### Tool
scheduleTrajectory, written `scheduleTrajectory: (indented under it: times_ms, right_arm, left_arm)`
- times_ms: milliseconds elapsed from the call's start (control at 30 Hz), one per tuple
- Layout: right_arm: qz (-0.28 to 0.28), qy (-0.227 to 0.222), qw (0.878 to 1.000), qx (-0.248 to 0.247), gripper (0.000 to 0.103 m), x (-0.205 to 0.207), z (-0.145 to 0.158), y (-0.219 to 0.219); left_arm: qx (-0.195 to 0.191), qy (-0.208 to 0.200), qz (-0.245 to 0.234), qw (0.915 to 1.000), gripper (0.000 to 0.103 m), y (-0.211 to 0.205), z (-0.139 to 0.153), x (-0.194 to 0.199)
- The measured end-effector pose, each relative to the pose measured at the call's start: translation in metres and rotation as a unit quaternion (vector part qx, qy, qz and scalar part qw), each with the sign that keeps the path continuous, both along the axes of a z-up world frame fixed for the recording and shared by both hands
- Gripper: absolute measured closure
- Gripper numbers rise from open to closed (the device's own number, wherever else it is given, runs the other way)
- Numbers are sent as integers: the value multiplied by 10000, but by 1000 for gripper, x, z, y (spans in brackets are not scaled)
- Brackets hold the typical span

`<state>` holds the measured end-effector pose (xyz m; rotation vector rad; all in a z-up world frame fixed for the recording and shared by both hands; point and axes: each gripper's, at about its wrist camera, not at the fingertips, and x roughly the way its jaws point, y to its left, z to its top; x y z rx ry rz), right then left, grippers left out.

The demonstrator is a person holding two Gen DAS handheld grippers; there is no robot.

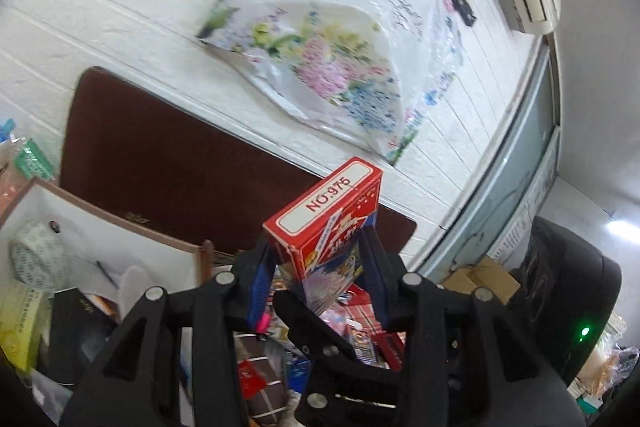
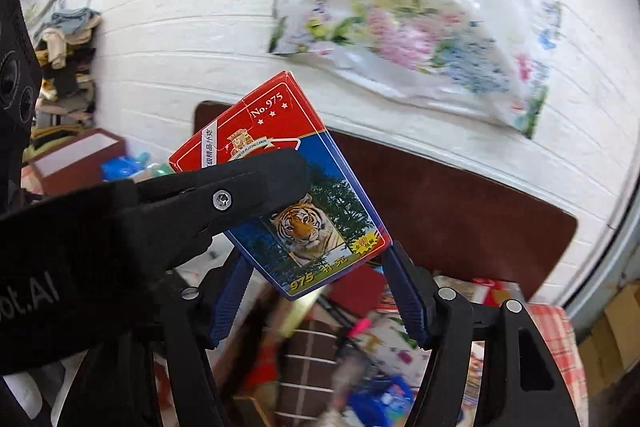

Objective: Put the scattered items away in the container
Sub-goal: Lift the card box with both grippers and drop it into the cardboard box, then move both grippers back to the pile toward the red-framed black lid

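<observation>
A red and blue playing-card box marked 975, with a tiger on its face, is held up in the air in front of a white wall. My left gripper is shut on it, blue pads on its two broad faces; one of the left fingers crosses the right wrist view over the box. My right gripper grips the box's lower end, pads against its narrow edges. The container, a brown-rimmed box with a white lining, sits low at the left and holds a tape roll and other items.
A floral plastic bag hangs on the wall above a dark brown board. Blurred clutter covers the surface under both grippers. A black chair stands at the right, and a pile of clothes lies at the far left.
</observation>
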<state>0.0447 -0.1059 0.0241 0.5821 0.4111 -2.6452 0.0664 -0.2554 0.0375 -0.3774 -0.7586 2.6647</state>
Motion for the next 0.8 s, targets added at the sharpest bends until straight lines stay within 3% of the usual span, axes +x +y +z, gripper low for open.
scheduleTrajectory:
  times_ms: [133,300,467,533,567,600,800]
  right_arm:
    - [725,-390,9966,-91,35,-6,-18,-59]
    - [1214,-836,9889,157,36,-7,-56,-124]
    - [1233,-1124,9855,309,37,-12,-83,-152]
    - [1133,-1245,9852,325,37,-16,-89,-152]
    - [1104,-1265,9853,317,37,-17,-91,-152]
    - [1126,-1280,9850,281,37,-17,-89,-149]
    - [1106,-1270,9855,212,37,-14,-82,-134]
  left_arm:
    - [260,-328,827,9957,63,-55,-24,8]
    - [468,-983,1553,9818,64,-112,-68,9]
    - [479,-1355,1744,9741,62,-133,-89,4]
    - [440,-1611,1908,9673,36,-135,-93,0]
    - [446,-1699,2015,9636,7,-137,-95,-1]
    - [479,-1672,2080,9625,1,-139,-98,0]
    - [440,-1532,2282,9605,1,-134,-87,10]
